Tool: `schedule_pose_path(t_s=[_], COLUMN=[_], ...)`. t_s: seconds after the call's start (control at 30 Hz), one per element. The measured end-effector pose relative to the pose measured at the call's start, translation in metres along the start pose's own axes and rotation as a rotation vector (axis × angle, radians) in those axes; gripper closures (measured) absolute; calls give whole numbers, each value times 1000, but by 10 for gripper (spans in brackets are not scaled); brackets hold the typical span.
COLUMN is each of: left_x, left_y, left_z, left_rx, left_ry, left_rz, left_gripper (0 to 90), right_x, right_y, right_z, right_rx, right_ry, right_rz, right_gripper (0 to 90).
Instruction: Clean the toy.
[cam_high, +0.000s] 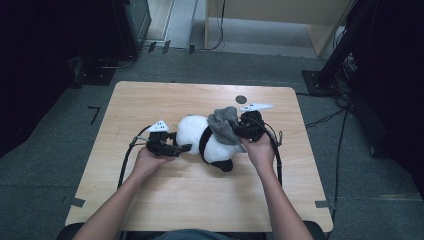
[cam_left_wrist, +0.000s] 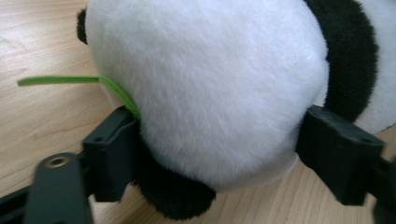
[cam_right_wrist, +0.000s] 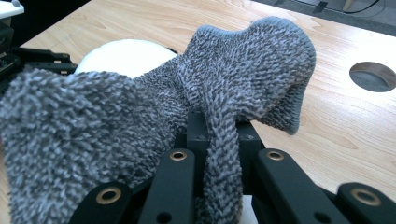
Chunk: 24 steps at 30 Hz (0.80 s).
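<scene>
A black-and-white panda plush (cam_high: 192, 131) lies on its side in the middle of the wooden table (cam_high: 150, 100). My left gripper (cam_high: 182, 148) is at its left end, and in the left gripper view its jaws (cam_left_wrist: 217, 140) stand wide apart on either side of a round white part of the plush (cam_left_wrist: 210, 84), just against the fur. A thin green strand (cam_left_wrist: 60, 80) sticks out by the left jaw. My right gripper (cam_high: 245, 131) is shut on a grey knitted cloth (cam_high: 224, 122) draped over the plush. The cloth (cam_right_wrist: 243, 65) is pinched between its jaws (cam_right_wrist: 222, 135).
A round hole (cam_high: 241, 99) in the tabletop lies behind the right gripper, also seen as the hole (cam_right_wrist: 373, 76) in the right gripper view. Cables trail from both grippers toward the person. Bare wood surrounds the plush, and dark equipment stands on the floor beyond the table.
</scene>
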<state>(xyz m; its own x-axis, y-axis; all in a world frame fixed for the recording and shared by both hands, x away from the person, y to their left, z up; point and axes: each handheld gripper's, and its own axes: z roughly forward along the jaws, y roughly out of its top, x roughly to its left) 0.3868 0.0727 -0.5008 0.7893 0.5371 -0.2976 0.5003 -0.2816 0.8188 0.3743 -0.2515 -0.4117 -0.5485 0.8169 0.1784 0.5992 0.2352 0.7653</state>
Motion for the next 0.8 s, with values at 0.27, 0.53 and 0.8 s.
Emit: schedule_pose_path(t_s=[0.27,0.53,0.8], left_x=[-10,-21,-25], left_y=[2,1,-2], left_z=[-7,-13,-16], left_rx=[4,-5,-16], left_ry=[47,89,109], left_rz=[-9,-18,-27], left_gripper=[490,497,479], right_x=[8,55,95], right_y=[14,47,50], right_z=[-12,-11,23], right_rx=[-69,-130,-107], right_ry=[43,131,201], right_rz=[21,-67,-100], right_gripper=[824,823,816])
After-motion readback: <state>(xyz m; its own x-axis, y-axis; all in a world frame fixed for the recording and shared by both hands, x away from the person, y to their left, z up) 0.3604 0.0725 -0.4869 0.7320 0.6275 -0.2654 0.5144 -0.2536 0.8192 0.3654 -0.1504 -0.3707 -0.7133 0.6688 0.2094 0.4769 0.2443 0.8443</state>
